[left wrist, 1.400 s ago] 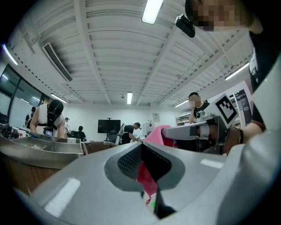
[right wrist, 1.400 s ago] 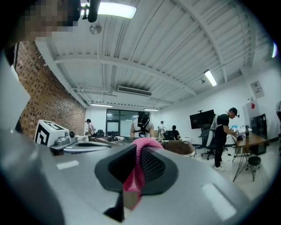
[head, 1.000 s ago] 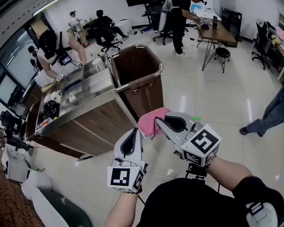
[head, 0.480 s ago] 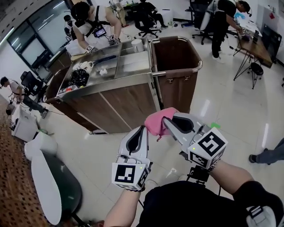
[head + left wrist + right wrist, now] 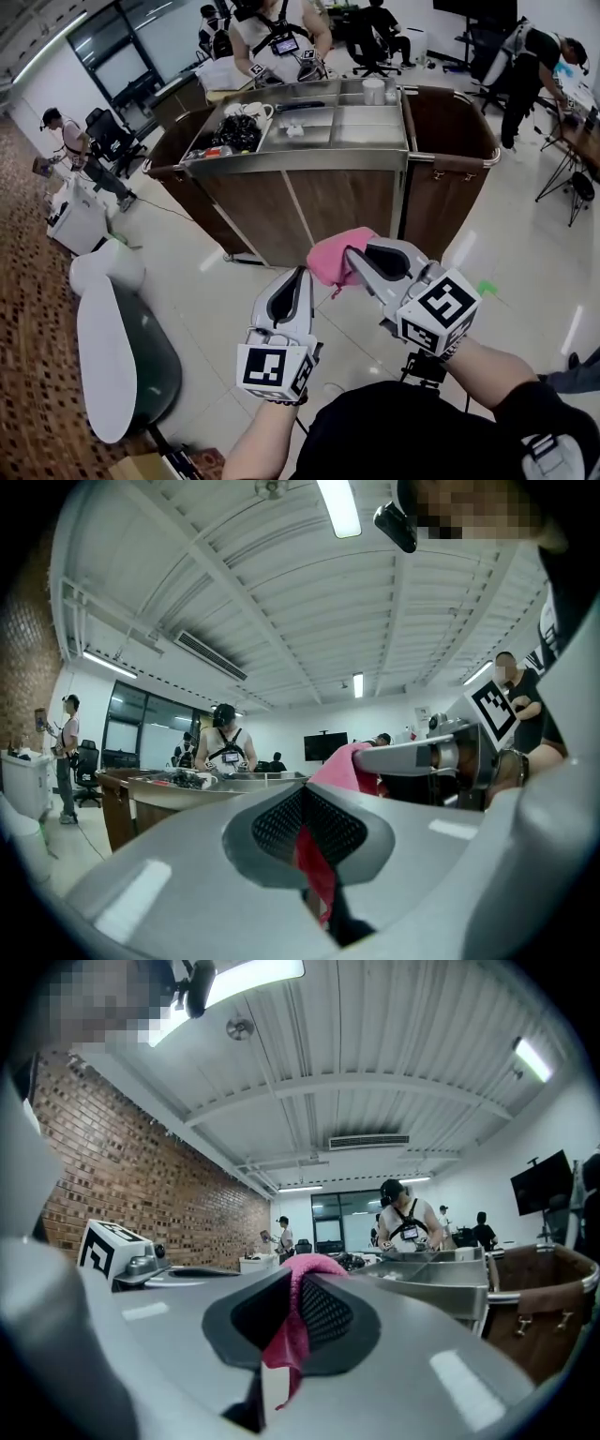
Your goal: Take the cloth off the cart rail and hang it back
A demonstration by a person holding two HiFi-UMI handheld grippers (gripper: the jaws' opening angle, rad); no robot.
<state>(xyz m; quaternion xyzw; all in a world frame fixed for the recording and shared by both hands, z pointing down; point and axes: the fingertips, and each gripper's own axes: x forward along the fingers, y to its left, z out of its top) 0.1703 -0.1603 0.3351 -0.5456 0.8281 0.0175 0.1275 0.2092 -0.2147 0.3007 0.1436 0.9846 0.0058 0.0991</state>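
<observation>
The pink cloth (image 5: pixel 332 257) is bunched up in the air in front of me, off the cart. My right gripper (image 5: pixel 349 255) is shut on it, and pink fabric bulges out between its pads (image 5: pixel 300 1271). My left gripper (image 5: pixel 301 275) sits close at the cloth's left edge, also shut, with a red strip of the cloth (image 5: pixel 315 869) pinched low between its jaws. The cart (image 5: pixel 309 202), steel-topped with wood panels, stands straight ahead. Its metal rail (image 5: pixel 452 157) frames a brown bag at the right end.
A person (image 5: pixel 281 37) leans over the cart's far side, whose top trays (image 5: pixel 309 117) hold small items. A white oval seat (image 5: pixel 103 347) lies at lower left. More people, desks and office chairs fill the back; one person stands at left (image 5: pixel 70 141).
The view has swung round: the cart now stands square in front instead of off to the left. Both grippers keep their hold and stay together on the cloth.
</observation>
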